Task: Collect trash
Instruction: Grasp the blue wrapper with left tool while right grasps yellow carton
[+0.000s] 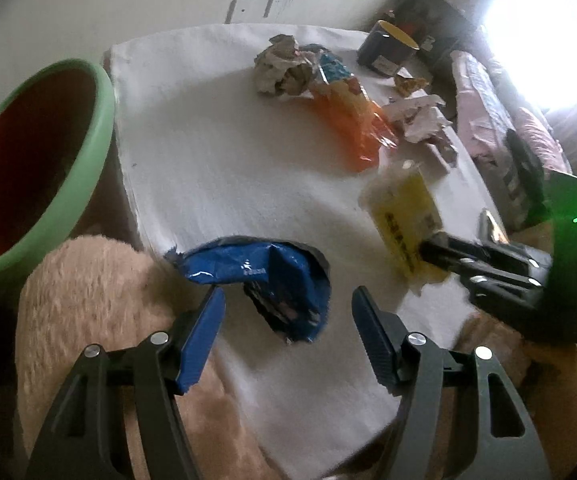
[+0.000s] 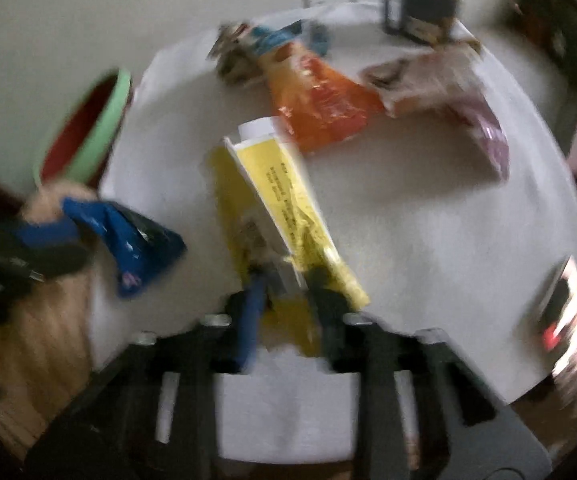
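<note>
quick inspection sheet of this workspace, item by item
surface: round table under a white cloth, with a tan fuzzy cover at its near edge.
job's things: blue wrapper at the near edge; yellow carton; orange snack bag; crumpled paper; torn pale packaging; green-rimmed bin left of the table.
clutter: dark mug at the far edge.
grippers: left gripper open, straddling the blue wrapper; right gripper shut on the yellow carton.
cables: nothing seen.
surroundings: posters on the wall, a bright window at the right, pink bedding beside the table.
</note>
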